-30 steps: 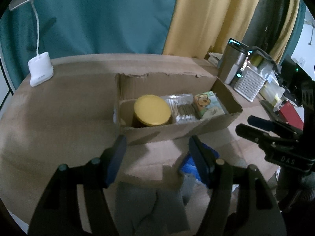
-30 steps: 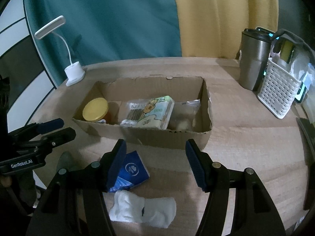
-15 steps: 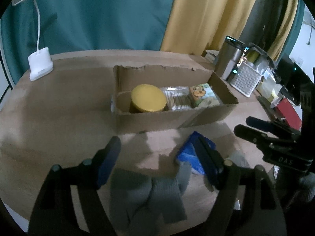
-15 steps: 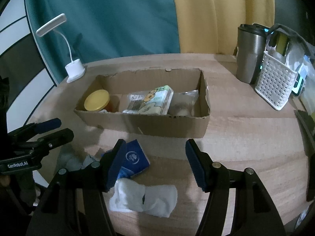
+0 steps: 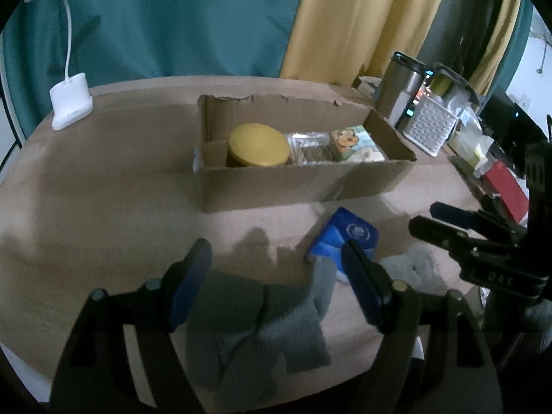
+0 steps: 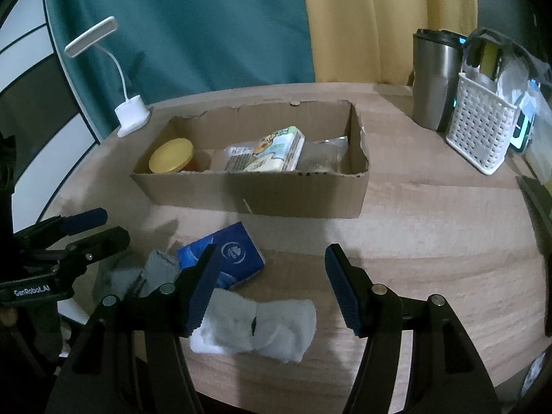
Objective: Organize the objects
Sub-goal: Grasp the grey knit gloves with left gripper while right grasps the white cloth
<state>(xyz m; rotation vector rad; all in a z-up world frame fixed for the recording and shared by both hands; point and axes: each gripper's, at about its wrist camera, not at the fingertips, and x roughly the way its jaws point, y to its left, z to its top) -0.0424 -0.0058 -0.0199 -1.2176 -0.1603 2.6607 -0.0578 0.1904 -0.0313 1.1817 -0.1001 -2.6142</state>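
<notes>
A cardboard box (image 5: 303, 186) (image 6: 255, 193) on the wooden table holds a yellow-lidded jar (image 5: 258, 145) (image 6: 171, 155), a clear snack bag (image 5: 310, 146) and a cartoon tissue pack (image 5: 355, 143) (image 6: 272, 153). In front of it lie a blue packet (image 5: 345, 238) (image 6: 227, 255), grey socks (image 5: 262, 314) (image 6: 138, 276) and a white sock (image 6: 258, 327) (image 5: 410, 269). My left gripper (image 5: 276, 262) is open and empty above the grey socks. My right gripper (image 6: 272, 269) is open and empty above the white sock and the packet.
A white desk lamp (image 5: 70, 100) (image 6: 132, 115) stands at the back left. A steel tumbler (image 6: 434, 82) (image 5: 400, 89) and a white basket (image 6: 483, 127) (image 5: 429, 126) stand at the right. A red item (image 5: 507, 189) lies by the right table edge.
Both grippers have drawn back from the box and risen a little. The socks and blue packet now show further in front of the fingers. Both stay open.
</notes>
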